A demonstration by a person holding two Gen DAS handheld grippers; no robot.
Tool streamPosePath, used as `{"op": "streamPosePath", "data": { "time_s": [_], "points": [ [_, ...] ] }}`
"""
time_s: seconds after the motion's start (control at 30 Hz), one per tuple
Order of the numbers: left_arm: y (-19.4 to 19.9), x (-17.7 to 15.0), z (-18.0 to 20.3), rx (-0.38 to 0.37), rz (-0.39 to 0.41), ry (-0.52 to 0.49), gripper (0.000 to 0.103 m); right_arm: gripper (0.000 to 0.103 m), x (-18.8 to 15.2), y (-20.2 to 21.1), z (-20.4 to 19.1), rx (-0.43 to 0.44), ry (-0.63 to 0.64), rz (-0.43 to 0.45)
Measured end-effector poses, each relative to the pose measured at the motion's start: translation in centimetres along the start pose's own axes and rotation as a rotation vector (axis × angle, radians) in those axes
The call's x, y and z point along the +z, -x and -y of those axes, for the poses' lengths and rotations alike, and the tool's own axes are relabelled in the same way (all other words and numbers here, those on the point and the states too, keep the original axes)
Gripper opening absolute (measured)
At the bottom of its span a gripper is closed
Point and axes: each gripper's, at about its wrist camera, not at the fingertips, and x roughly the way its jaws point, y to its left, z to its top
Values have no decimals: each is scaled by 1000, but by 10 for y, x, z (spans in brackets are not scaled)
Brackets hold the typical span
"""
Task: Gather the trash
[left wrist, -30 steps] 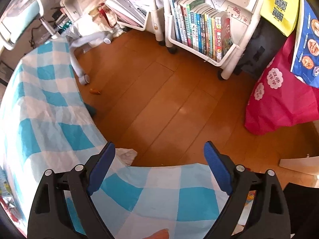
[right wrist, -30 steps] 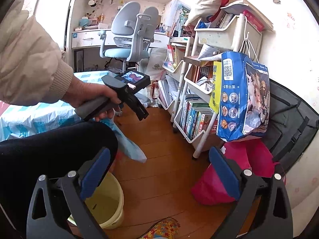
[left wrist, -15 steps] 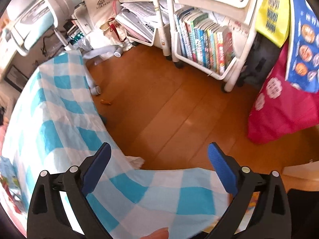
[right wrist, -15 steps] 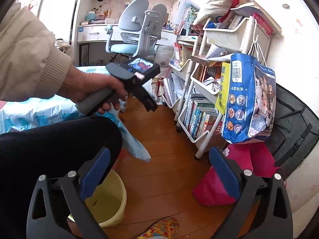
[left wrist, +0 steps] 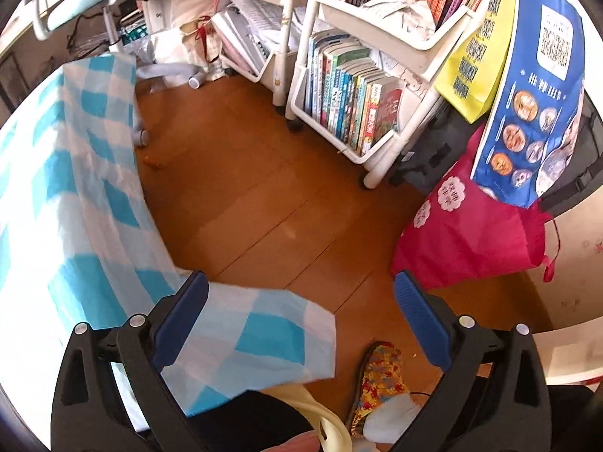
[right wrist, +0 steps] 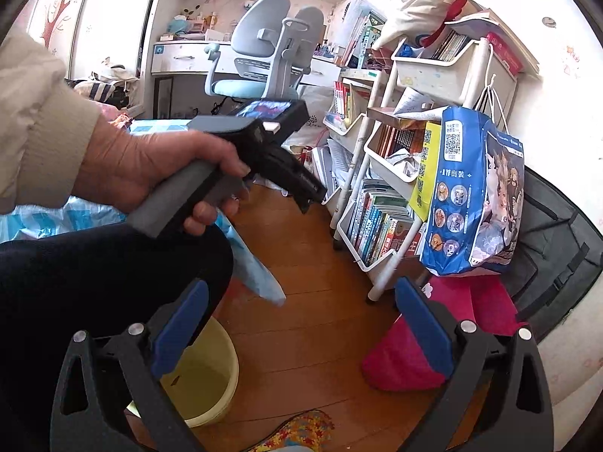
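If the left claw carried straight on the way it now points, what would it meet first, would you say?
Most likely the bare wooden floor. The left claw stands open and empty, angled steeply down. The blue-checked sheet hangs just under its left finger, so it might brush that first; depth is hard to judge.

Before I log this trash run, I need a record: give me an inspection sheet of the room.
Surface: orange-brown wooden floor, mostly bare.
Job's things: pale yellow plastic bucket beside the dark trouser leg; small orange scrap on the floor.
Clutter: white wheeled book cart, magenta fabric bag, blue printed bag.
Grippers: left gripper open, empty; right gripper open, empty.
Cables: nothing seen.
Surroundings: blue-checked bedsheet, grey desk chair.
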Motion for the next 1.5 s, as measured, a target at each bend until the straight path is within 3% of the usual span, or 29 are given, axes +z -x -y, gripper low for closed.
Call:
{"op": "streamPosePath", "data": {
  "time_s": [0.1, 0.47, 0.63, 0.93, 1.07, 1.2, 1.37, 1.5],
  "points": [
    [5, -2, 2, 20, 35, -8, 95, 95, 0, 0, -1, 1, 4, 0],
    [13, -5, 5, 73, 46, -65, 96, 95, 1, -1, -4, 12, 17, -3],
    [25, -10, -3, 77, 54, -41, 96, 95, 1, 0, -11, 45, 33, -1],
    [76, -36, -35, 136, 110, -3, 95, 95, 3, 0, -20, 119, -9, 30],
    [133, -63, -63, 205, 187, 43, 95, 95, 8, -7, -23, 211, -102, 33],
    [196, -95, -87, 357, 316, 116, 96, 95, 5, -19, -31, 322, -153, -28],
    [255, -156, -124, 480, 385, 277, 96, 95, 17, -15, -36, 406, -262, -52],
    [282, -217, -147, 486, 408, 369, 96, 95, 26, 16, -47, 424, -283, 12]
  ]
}}
